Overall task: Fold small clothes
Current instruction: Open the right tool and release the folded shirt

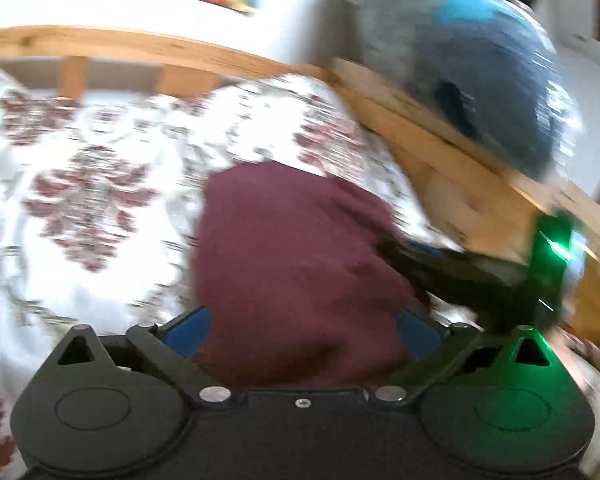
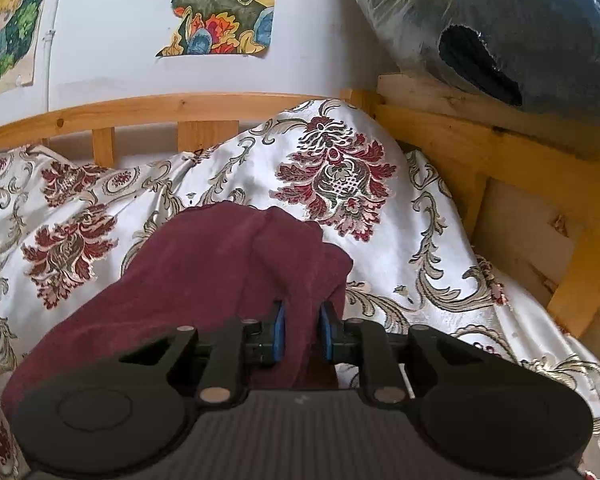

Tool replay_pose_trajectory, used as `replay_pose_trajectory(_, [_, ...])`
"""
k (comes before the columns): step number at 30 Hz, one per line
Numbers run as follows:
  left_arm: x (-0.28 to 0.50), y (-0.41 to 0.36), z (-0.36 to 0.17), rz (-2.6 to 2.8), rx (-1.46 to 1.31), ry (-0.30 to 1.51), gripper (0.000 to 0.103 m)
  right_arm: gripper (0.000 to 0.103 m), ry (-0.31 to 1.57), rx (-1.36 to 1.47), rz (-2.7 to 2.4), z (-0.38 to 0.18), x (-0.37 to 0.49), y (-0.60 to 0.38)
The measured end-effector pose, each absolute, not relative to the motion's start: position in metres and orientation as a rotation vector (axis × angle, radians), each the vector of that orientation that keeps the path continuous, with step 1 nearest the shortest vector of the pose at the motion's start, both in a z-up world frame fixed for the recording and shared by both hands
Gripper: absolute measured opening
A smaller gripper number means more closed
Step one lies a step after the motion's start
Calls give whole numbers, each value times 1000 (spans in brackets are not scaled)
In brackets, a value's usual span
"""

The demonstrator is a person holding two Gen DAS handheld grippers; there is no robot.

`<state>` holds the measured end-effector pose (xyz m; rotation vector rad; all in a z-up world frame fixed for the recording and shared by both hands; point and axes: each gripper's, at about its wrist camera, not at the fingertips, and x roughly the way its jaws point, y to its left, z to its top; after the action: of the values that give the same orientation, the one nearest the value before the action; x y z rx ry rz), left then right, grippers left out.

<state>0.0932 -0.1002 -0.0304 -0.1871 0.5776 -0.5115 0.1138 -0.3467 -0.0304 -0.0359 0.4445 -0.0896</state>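
Nearest the right wrist lens: right hand-held gripper [image 2: 300,334], blue pads [image 2: 278,334] drawn close together with a fold of the maroon garment [image 2: 220,280] pinched between them. Jaws closed on the cloth. From the pinch the garment runs away and to the left, bunched, resting on the bedspread [image 2: 400,248], which is white satin with red and olive floral motifs.

Left wrist view is motion-blurred. Left hand-held gripper [image 1: 300,332]: blue pads [image 1: 192,332] stand wide apart, jaws open. Maroon garment [image 1: 292,260] fills the gap between the pads and extends forward over the bedspread [image 1: 80,200]; cannot tell whether either pad touches the cloth. Right hand-held gripper [image 1: 400,258] enters from the right edge, its tip at the garment's right border; a green light shows on its body.

Surroundings: wooden bed rail [image 2: 160,110] behind the bedspread, wooden frame [image 2: 500,152] at right. A grey-blue plastic-wrapped bundle [image 2: 520,32] sits on that frame. Two coloured drawings [image 2: 220,8] are fixed to the white wall.
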Motion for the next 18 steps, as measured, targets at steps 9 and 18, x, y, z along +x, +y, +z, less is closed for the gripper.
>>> replay_pose_trajectory(9, [137,-92,-57,-386,-179,725,101,23,459,-53,-96,-27,106,-343])
replay_pose_trajectory(18, [141,-98,-75,-420,-180,778,101,49,415,62,-45,-14,96,-349])
